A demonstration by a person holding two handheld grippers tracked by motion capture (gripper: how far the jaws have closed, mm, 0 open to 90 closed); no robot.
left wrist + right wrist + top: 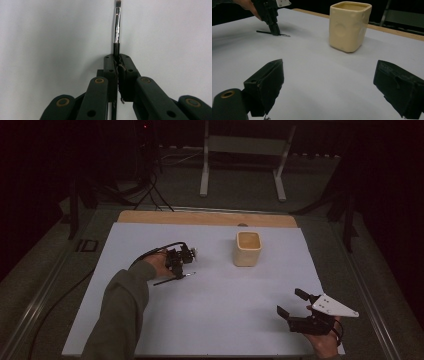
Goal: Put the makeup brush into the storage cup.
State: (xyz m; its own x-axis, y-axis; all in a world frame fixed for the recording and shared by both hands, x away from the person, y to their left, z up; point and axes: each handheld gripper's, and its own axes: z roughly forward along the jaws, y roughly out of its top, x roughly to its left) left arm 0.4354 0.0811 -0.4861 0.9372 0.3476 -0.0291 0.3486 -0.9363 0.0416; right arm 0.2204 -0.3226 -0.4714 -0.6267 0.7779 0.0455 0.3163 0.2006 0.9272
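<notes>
A thin black brush [167, 281] with a shiny metal ferrule lies flat on the white sheet [215, 315], left of centre. My left gripper [179, 275] points down onto it, and its jaws are shut on the handle. In the left gripper view the ferrule and bristle tip of the brush [117, 27] stick out past my left gripper [117, 58]. A cream square cup [248, 249] stands upright to the right of the brush. My right gripper [291, 302] hovers open near the front right corner, holding nothing. From there, beyond my right gripper [329, 70], I see the cup [349, 27], the brush [265, 32] and my left gripper [274, 30].
The white sheet covers a wooden table whose bare edge [200, 217] shows at the back. A metal stand [245, 145] and cables [145, 190] sit on the floor beyond. The left gripper's cable [150, 252] arcs over the hand.
</notes>
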